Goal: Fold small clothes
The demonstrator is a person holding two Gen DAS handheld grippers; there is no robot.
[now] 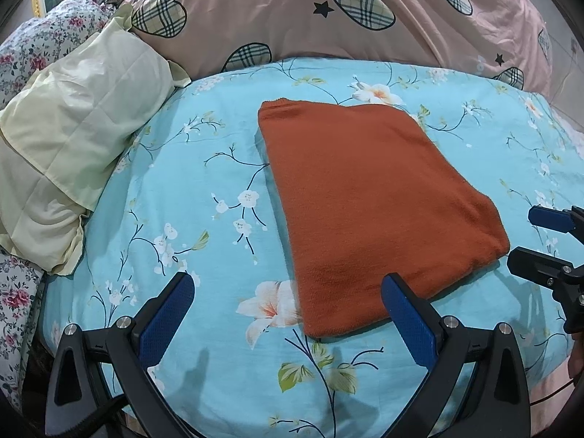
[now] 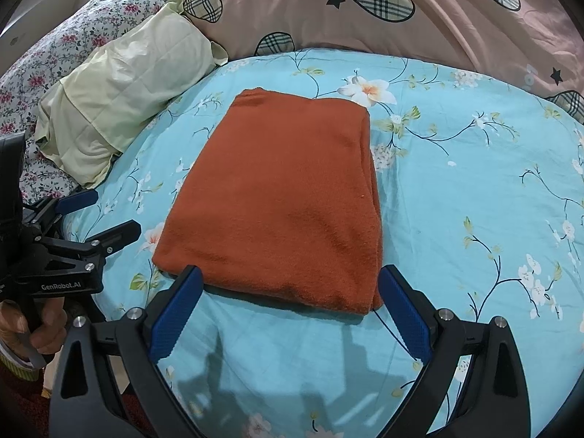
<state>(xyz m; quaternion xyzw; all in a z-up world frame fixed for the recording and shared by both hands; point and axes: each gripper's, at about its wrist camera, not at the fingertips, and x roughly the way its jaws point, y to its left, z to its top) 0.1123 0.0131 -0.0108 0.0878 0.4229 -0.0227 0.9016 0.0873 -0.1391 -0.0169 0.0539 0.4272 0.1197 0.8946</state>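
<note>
Lying folded on the bed (image 2: 474,189), the cloth (image 2: 281,200) points lengthwise away from both open, empty grippers; right gripper (image 2: 290,306) nearer.

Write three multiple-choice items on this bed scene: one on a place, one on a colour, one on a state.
1. Where does the garment lie?
A. on the blue flowered sheet
B. on the pale yellow pillow
C. in a gripper

2. What colour is the garment?
A. green
B. rust orange
C. white

3. How is the right gripper?
A. shut on the garment
B. shut on nothing
C. open

Key:
1 A, sheet shows on all sides of it.
2 B, in both views.
3 C, its blue pads stand wide apart, clear of the cloth.
</note>
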